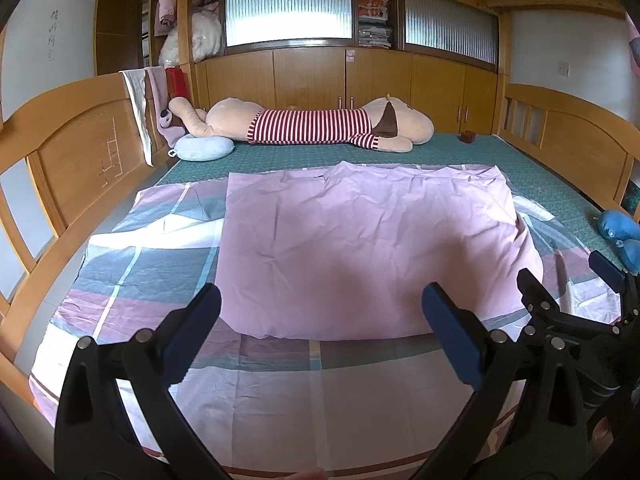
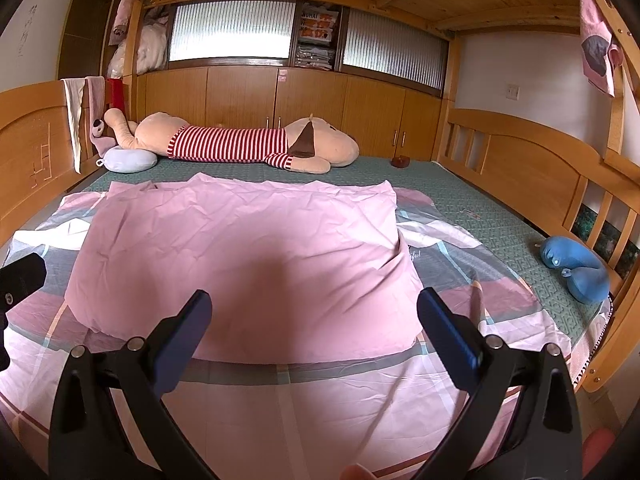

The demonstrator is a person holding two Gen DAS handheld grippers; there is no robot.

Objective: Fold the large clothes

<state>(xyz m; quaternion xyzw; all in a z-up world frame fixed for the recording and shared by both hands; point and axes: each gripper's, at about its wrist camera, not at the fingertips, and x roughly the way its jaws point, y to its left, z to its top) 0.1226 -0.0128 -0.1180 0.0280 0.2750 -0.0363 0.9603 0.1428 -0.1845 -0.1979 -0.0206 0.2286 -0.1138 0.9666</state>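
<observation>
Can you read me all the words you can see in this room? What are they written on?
Dark handwriting on the white wall: too blurred to read.
Big red and white print on the stacked packages between the windows: too blurred to read for certain.
Small cursive word on the patterned sheet, beside the pink fold: too small to read fully.
Nothing else carries text.

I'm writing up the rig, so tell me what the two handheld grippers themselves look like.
Both match: the left gripper and right gripper have black curved plastic arms with round silver rivets and flat dark-blue finger pads. No cables or markings show.
</observation>
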